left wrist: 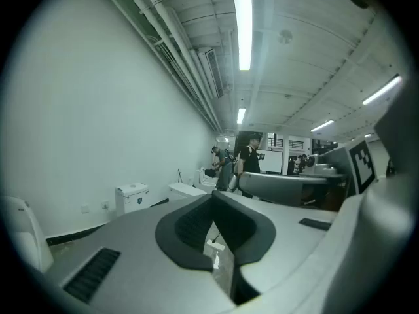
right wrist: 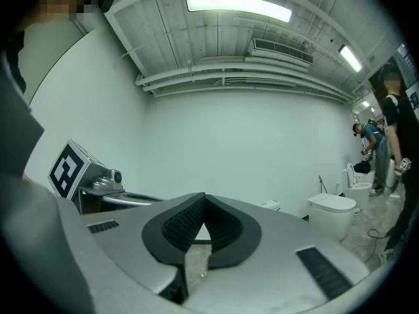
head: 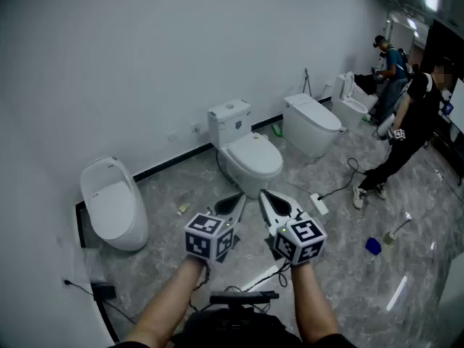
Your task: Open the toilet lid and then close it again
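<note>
A white two-piece toilet stands against the wall straight ahead, its lid down and its tank behind. My left gripper and right gripper are held side by side in the air just short of the bowl, touching nothing. Both are shut and empty, tips together. The left gripper view shows the shut left gripper with the toilet's tank far off at left. In the right gripper view the shut right gripper points toward the white wall.
A wall-hung urinal sits at left and a smart toilet at right, its lid down. Two people work by another toilet far right. A power strip and cables lie on the marble floor, with a blue object nearby.
</note>
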### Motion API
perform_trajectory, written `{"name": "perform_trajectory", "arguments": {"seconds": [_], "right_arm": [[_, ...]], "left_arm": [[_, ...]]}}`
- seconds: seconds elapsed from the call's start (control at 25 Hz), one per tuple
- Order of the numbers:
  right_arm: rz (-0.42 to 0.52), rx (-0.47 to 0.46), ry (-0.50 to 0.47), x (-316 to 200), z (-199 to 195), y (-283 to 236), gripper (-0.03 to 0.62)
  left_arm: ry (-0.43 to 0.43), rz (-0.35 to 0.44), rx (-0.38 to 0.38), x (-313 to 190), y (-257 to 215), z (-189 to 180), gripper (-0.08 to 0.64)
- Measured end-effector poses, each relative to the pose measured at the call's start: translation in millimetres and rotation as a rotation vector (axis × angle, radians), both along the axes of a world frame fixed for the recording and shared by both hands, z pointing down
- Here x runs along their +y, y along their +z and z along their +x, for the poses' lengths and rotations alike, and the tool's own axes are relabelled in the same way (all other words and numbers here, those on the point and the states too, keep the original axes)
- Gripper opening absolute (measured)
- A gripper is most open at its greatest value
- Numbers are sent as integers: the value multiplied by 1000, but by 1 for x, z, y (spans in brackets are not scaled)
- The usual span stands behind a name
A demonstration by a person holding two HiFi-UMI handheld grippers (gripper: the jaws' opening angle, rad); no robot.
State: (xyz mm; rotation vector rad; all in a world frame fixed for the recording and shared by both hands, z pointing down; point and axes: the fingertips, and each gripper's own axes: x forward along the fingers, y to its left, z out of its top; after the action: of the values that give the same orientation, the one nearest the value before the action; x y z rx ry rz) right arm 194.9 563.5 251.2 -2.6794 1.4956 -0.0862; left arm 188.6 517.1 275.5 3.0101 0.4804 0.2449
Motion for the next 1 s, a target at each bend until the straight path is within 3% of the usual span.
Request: {"name": "perform_trajectory", "arguments": {"seconds": [0.64, 0.8, 1.0], "right_arm": [[13, 4, -47, 2, -1, 1, 9], [13, 3, -95, -4, -5, 2, 9], [3, -7, -195, -25, -15, 5, 9]], "left_arm": [[-31, 15, 1, 3, 4, -4, 6], [-93, 17, -11, -10, 10, -12, 6], [-230, 10, -36, -45, 16, -33, 6]]}}
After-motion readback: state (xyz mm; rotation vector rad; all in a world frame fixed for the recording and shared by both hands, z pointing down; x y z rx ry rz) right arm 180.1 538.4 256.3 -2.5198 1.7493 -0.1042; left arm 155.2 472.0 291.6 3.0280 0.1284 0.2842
